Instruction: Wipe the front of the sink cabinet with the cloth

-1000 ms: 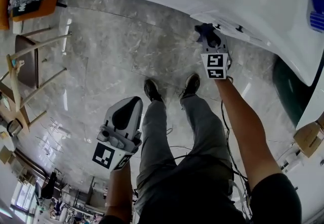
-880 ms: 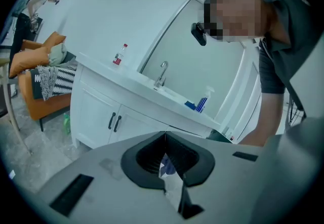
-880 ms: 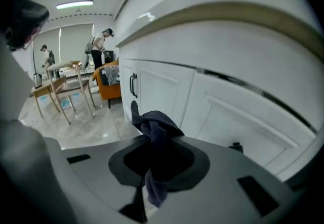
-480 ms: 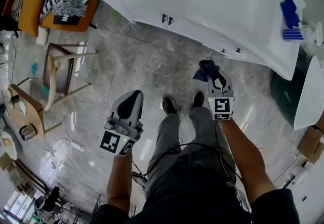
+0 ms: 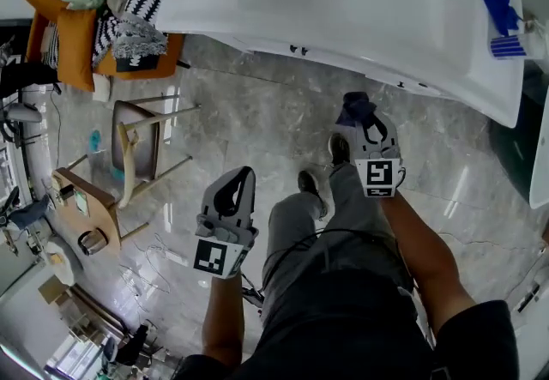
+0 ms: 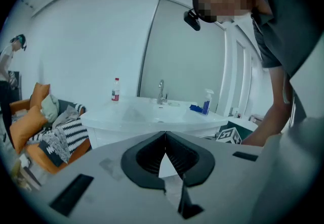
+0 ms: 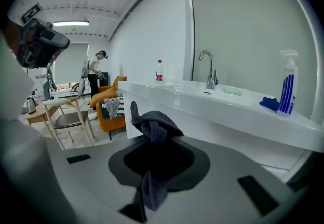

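The sink cabinet (image 5: pixel 257 1) stands ahead of the person (image 5: pixel 343 284). A spray bottle (image 5: pixel 506 27) sits on its right end. An armchair (image 5: pixel 69 35) stands beside its left end, with a wooden chair (image 5: pixel 137 147) nearer.

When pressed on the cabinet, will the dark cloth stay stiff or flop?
Probably floppy: the cloth bunches and droops from the right gripper. Likely light, since one pinched fold carries it.

You wear grey trousers (image 5: pixel 296 224), dark shoes (image 5: pixel 310 183), a dark short-sleeved shirt (image 5: pixel 343 322); your left gripper (image 5: pixel 244 176) and right gripper (image 5: pixel 358 112) are pale grey
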Action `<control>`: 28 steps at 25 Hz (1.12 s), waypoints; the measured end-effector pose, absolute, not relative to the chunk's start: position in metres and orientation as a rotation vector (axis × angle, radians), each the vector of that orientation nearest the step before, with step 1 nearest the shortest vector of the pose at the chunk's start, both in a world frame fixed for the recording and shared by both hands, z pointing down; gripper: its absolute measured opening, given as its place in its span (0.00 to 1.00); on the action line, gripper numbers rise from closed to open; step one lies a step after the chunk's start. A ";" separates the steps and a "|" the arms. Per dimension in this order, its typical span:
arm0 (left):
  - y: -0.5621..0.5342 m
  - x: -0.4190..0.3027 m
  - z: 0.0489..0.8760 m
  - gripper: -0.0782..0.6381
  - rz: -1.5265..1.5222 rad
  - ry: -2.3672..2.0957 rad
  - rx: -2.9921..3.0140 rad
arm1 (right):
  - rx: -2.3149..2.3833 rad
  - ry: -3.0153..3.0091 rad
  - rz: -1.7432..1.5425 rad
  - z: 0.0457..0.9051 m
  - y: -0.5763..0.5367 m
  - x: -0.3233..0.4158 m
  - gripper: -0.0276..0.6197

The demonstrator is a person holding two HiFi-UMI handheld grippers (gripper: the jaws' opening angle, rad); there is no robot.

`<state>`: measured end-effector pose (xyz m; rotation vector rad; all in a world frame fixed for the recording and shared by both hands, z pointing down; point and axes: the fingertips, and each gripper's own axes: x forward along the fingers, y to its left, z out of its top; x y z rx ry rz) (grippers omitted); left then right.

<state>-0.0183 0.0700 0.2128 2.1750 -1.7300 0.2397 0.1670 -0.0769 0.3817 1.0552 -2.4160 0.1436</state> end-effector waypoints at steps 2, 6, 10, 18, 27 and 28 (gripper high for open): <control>0.070 -0.017 0.222 0.12 0.341 -1.712 2.217 | 1.093 -2.402 0.145 0.388 -0.081 0.165 0.13; 0.076 -0.039 0.237 0.12 0.302 -1.660 2.234 | 1.160 -2.352 0.078 0.392 -0.087 0.157 0.13; 0.096 -0.080 0.261 0.12 0.278 -1.619 2.270 | 1.312 -2.288 0.002 0.393 -0.105 0.145 0.13; 0.164 -0.182 0.351 0.12 0.359 -1.616 2.229 | 1.470 -2.269 -0.148 0.452 -0.164 0.067 0.13; 0.187 -0.187 0.442 0.12 0.321 -1.672 2.124 | 1.406 -2.322 -0.186 0.524 -0.208 0.024 0.13; 0.184 -0.182 0.445 0.12 0.306 -1.661 2.132 | 1.435 -2.283 -0.150 0.532 -0.211 0.045 0.13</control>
